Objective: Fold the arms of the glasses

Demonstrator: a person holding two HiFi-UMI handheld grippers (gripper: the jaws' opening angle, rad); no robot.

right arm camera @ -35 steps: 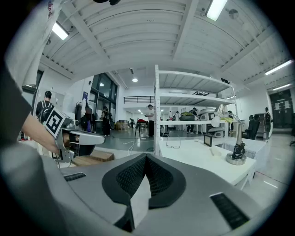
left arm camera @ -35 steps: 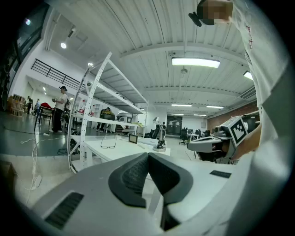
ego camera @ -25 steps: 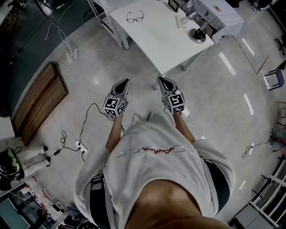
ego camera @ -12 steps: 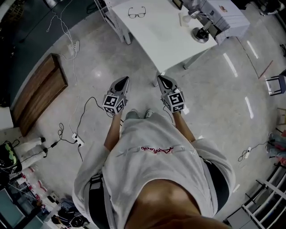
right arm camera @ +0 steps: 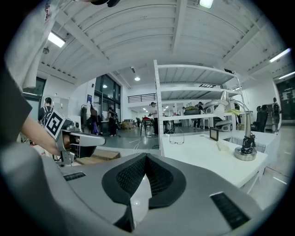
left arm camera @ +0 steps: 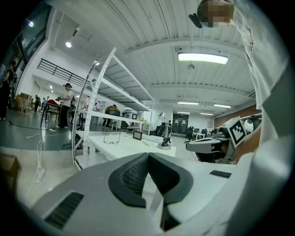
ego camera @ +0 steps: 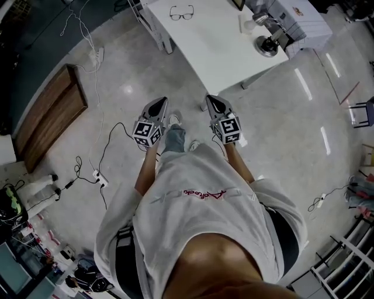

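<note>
Both grippers are pressed together and empty, held side by side above the floor. The left gripper (ego camera: 162, 103) and right gripper (ego camera: 211, 100) point toward the white surface (ego camera: 216, 47) ahead. The glasses (ego camera: 182, 12) lie well beyond both tips, at the surface's far end. Their arms look unfolded and the frame is set crosswise to the grippers' line. They sit ahead between the two, slightly toward the left gripper's side, so either could lead. The approach appears to come first.
</note>
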